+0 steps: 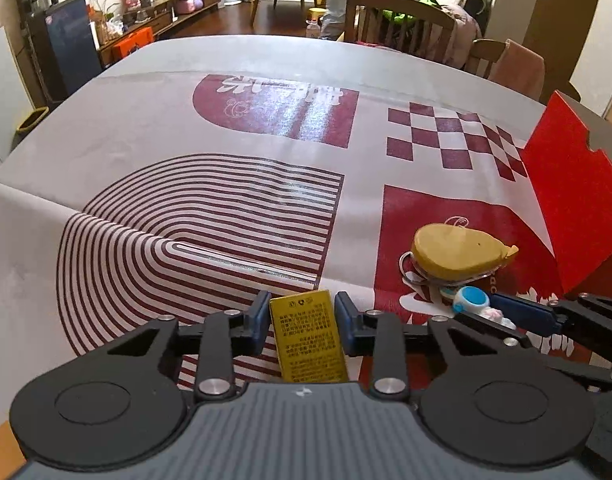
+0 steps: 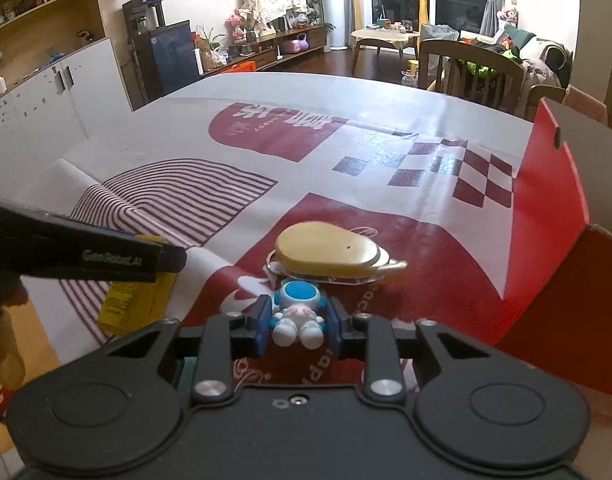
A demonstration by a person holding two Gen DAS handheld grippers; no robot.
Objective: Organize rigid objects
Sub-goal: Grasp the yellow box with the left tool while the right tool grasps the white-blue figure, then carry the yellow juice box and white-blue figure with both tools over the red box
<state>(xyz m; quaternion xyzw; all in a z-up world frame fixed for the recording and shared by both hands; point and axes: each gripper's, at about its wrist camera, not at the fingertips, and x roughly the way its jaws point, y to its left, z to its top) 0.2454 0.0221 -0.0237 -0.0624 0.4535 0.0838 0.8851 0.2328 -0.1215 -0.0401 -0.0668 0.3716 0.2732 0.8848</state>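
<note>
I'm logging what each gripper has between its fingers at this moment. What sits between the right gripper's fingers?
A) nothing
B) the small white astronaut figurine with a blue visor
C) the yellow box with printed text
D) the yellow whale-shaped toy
B: in the right wrist view the astronaut figurine lies between the right gripper's blue fingers; the yellow box is at the left gripper.
</note>
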